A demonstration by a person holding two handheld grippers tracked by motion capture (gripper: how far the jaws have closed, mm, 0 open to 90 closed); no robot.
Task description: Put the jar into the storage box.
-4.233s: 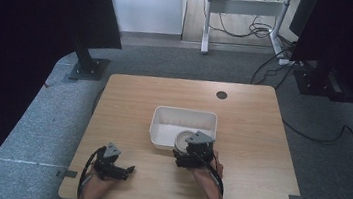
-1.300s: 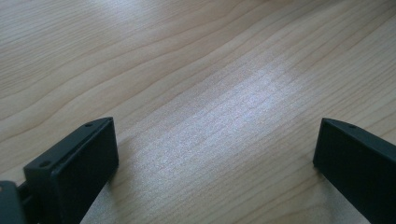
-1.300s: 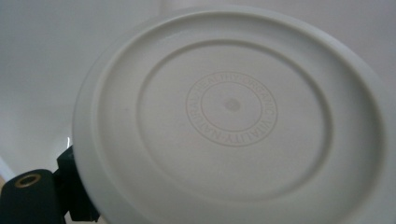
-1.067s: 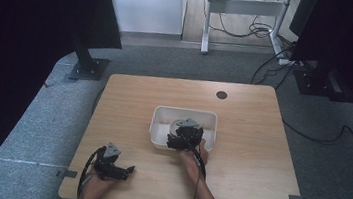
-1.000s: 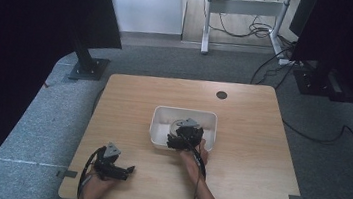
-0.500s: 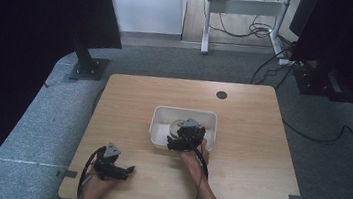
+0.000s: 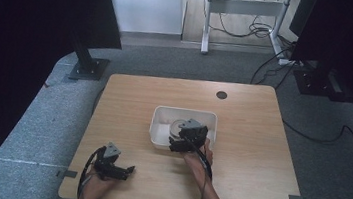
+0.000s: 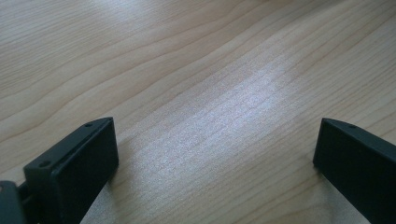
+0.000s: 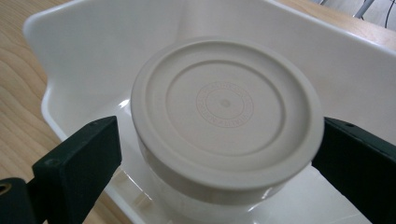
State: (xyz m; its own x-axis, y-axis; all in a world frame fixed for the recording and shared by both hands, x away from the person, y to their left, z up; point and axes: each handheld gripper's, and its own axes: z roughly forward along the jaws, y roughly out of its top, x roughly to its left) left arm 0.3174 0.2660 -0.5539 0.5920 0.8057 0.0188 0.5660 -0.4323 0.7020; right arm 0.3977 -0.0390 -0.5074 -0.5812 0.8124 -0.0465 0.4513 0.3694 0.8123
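Once swung forward into the white rectangular plastic tub (image 9: 93,46), right fingers (image 9: 79,154) wide astride the round cream lidded jar (image 9: 224,107), ready to close; left fingers (image 8: 79,158) wide on the pale wooden tabletop (image 8: 210,70)

The round cream-coloured plastic lid (image 9: 226,114) bears raised concentric rings and a faint circular stamp at its centre. It tops a glossy white jar body, sitting in the plain white plastic bin (image 9: 116,42). The table (image 8: 196,70) is pale wood with wavy brown grain lines. Both pairs of tongs, the left tongs (image 8: 215,154) and the right tongs (image 9: 219,154), are matte black. The carpet (image 7: 35,128) is speckled grey.
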